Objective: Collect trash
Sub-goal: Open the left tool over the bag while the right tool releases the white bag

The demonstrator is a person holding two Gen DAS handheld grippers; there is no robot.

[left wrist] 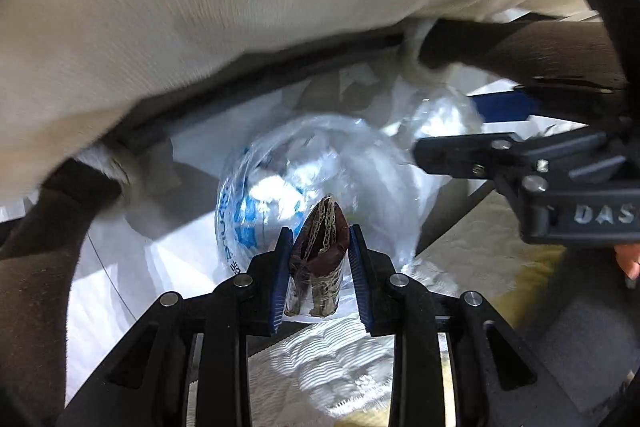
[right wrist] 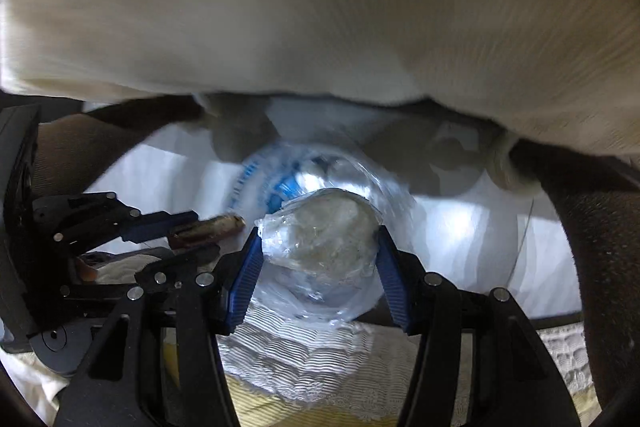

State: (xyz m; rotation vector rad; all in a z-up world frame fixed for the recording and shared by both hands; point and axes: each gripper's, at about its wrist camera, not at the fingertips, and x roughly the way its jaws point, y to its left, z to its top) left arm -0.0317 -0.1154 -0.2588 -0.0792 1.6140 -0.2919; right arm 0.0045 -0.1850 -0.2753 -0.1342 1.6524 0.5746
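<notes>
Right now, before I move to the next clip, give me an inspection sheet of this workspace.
Surface: white textured bedding with a yellow patch at the edge.
Job's things: clear trash bag with blue print, open below both claws; brown wrapper; crumpled clear plastic wad.
Clutter: nothing seen.
Grippers: left claw shut on the brown wrapper; right claw shut on the crumpled clear plastic wad; both point down over the bag.
Cables: one thin dark line, too blurred to identify.
Surroundings: cream fabric fills the top of both views; dark curved bands beside the bag, unclear what.
</notes>
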